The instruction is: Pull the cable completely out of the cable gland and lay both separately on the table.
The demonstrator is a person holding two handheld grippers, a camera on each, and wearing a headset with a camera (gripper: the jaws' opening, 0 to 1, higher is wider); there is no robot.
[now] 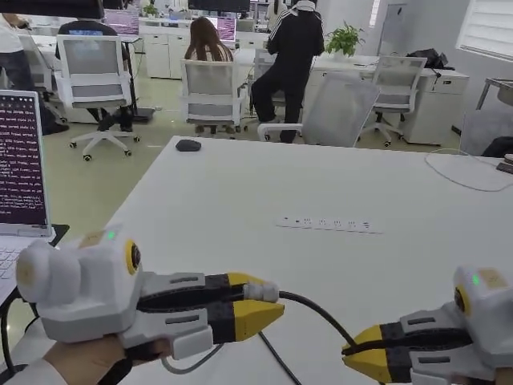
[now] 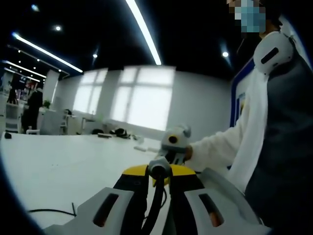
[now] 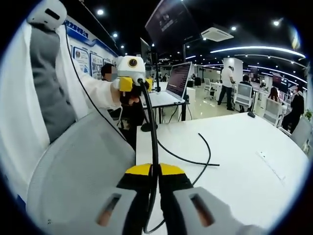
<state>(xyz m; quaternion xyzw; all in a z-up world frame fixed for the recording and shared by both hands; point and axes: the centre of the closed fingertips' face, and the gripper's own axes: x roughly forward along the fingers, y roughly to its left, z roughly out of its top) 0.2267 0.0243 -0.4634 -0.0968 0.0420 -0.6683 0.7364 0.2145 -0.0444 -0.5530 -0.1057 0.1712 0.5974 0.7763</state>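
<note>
**Draw the cable out in line with the gland's bore**

The pale grey plastic cable gland (image 1: 258, 289) sits at the very tips of the left tongs (image 1: 269, 298), whose yellow-ended jaws are pressed in on it, held up off the white worktop (image 1: 321, 184). The thin black cable (image 1: 317, 309) is threaded through it. On one side it arcs across the gap to the right tongs (image 1: 349, 354), which are closed down and pinch it between their tips. On the other side, as the left gripper view shows, it runs back between the left jaws and drops away beneath them. In the right gripper view a loose length curls on the worktop ahead and to the right of the right tongs. So the cable is not yet out, and nothing has been laid down.

The span between the two tongs is bowed, so the first part of any pull will only take up slack. The right tongs should travel directly away from the left ones, along the gland's axis. A sideways drag would likely bind the cable at the gland's mouth or twist the gland out of its grip. The left tongs need only hold firm and steady. The trailing length must feed through, so several re-grips close to the gland seem likely. Once freed, set the gland down by the left tongs and the cable by the right, well apart
</note>
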